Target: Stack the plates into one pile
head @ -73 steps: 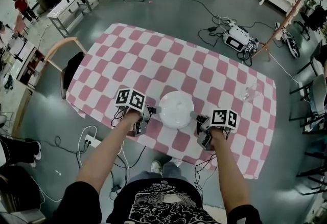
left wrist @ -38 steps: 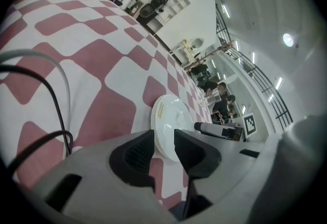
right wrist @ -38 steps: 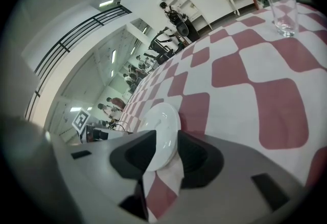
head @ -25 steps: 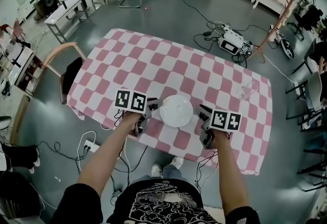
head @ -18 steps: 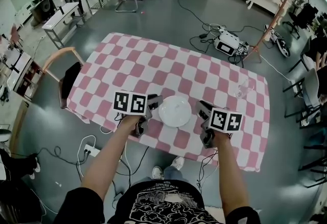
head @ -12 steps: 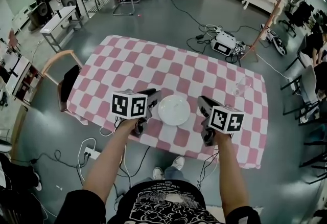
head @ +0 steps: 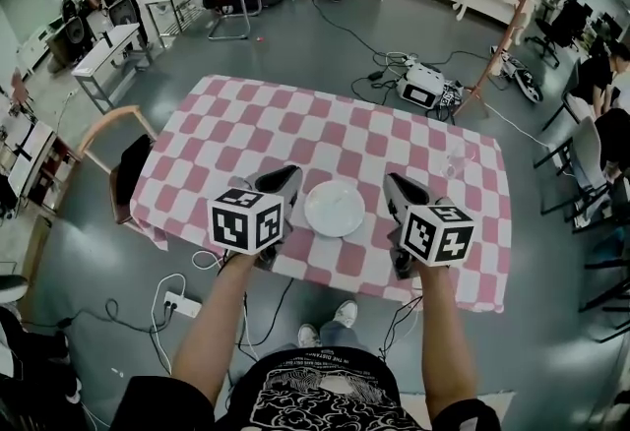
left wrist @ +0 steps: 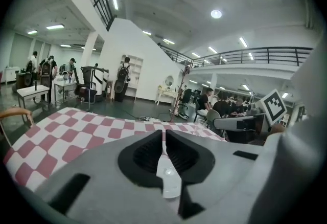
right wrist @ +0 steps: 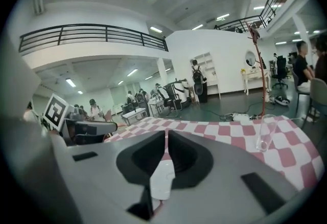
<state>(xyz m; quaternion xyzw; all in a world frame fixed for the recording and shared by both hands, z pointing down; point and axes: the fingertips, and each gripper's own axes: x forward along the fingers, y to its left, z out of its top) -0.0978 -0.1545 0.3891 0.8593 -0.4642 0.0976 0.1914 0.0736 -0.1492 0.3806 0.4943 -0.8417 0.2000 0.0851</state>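
Observation:
A pile of white plates (head: 335,208) lies near the front edge of the pink-and-white checked table (head: 295,129). My left gripper (head: 292,171) hangs in the air left of the pile, apart from it. To the pile's right, my right gripper (head: 392,180) is held at about the same height. Both point forward across the table. Their jaws have just been closing, and nothing sits between them. In the left gripper view the fingertips (left wrist: 163,135) meet. In the right gripper view the fingertips (right wrist: 167,137) meet too.
A clear drinking glass (head: 455,161) (right wrist: 264,133) stands on the table's right side. A wooden chair (head: 116,149) is at the table's left end. Cables and a power strip (head: 180,304) lie on the floor by the front edge.
Both grippers have risen from table level beside the plates to well above the table. Their jaws have gone from open to shut, and both have rolled so the marker cubes face up.

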